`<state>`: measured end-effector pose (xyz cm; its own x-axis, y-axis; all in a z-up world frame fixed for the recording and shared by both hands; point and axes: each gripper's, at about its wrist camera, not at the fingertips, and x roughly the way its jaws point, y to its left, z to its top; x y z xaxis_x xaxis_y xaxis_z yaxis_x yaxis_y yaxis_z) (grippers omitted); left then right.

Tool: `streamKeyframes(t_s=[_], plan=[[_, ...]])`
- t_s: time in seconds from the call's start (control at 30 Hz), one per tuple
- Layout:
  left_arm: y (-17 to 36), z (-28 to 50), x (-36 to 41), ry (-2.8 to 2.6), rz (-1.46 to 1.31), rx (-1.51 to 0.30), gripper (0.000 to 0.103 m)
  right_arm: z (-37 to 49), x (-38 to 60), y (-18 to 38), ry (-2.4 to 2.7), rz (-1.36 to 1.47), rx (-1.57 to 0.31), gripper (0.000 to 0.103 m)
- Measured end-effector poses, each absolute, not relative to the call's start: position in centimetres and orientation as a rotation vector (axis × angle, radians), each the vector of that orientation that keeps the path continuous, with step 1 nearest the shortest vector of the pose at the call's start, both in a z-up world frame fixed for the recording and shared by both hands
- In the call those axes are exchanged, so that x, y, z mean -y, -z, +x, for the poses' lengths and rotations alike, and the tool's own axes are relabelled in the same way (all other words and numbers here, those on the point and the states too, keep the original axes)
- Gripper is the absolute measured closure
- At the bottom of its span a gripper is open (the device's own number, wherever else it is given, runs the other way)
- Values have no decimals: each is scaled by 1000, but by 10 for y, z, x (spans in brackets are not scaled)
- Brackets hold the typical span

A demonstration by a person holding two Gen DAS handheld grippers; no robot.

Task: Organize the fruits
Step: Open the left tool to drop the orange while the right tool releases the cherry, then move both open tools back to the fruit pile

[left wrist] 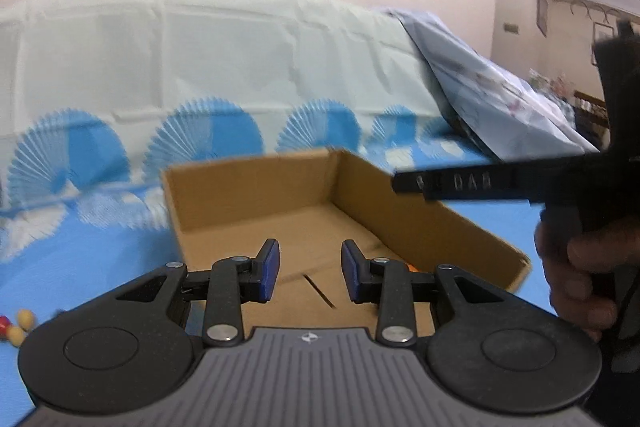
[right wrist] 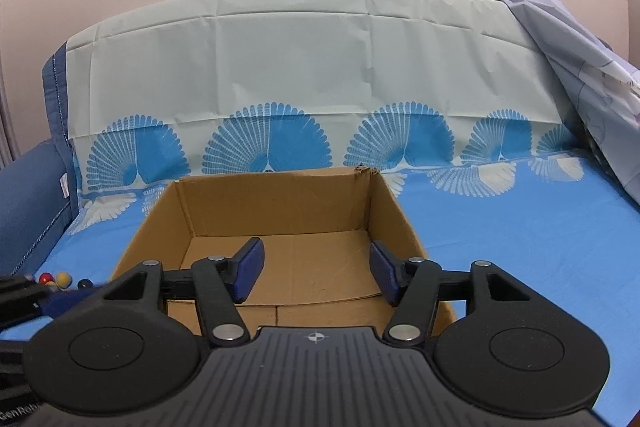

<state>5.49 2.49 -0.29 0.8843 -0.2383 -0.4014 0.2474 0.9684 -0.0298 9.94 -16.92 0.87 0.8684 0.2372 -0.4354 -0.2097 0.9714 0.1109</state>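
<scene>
An open cardboard box (left wrist: 440,223) lies on the blue bedspread, also in the right wrist view (right wrist: 400,211). My left gripper (left wrist: 310,273) is open and empty, held over the box's near part. A small orange thing (left wrist: 411,267) shows in the box behind its right finger. My right gripper (right wrist: 316,273) is open and empty over the box floor; it also shows from the side in the left wrist view (left wrist: 460,183). Small round fruits lie on the bedspread left of the box: yellow ones (left wrist: 24,323) with a red one, and several mixed ones (right wrist: 60,279).
A pale sheet with blue fan prints (right wrist: 280,75) rises behind the box. A crumpled light blue cloth (right wrist: 580,67) lies at the right. A dark blue cushion (right wrist: 28,195) stands at the left. The left gripper's body (right wrist: 20,299) shows at the lower left.
</scene>
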Motion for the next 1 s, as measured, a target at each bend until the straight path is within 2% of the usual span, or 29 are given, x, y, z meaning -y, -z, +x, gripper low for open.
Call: streamKeyframes(t_s=[0.1,0.17,0.27,0.3,0.33,0.4,0.47,0.6,0.73,1.0], plan=[[-5,48,-42,176,4,-380,68,94,159,-10,-236,77,-452,43],[-14,41,-57,114,-12,-358,81,87,152,-14,-233,83,-419,43],[-33,30,-79,26,-27,-298,87,71,140,-20,-237,81,-350,43],[-39,28,-85,16,-16,-287,91,67,136,-22,-247,83,-331,47],[-44,26,-91,5,11,-278,91,63,132,-23,-265,87,-318,49],[-55,26,-104,0,89,-278,91,58,123,-24,-299,91,-307,62],[-59,28,-120,-31,121,-291,91,55,111,-23,-328,98,-308,66],[-39,31,-154,-136,47,-403,91,49,78,-18,-405,86,-333,66],[-42,31,-180,-209,-25,-387,90,43,42,-11,-501,41,-341,66],[-17,58,-268,-364,-384,-555,90,50,-29,14,-640,33,-449,66]])
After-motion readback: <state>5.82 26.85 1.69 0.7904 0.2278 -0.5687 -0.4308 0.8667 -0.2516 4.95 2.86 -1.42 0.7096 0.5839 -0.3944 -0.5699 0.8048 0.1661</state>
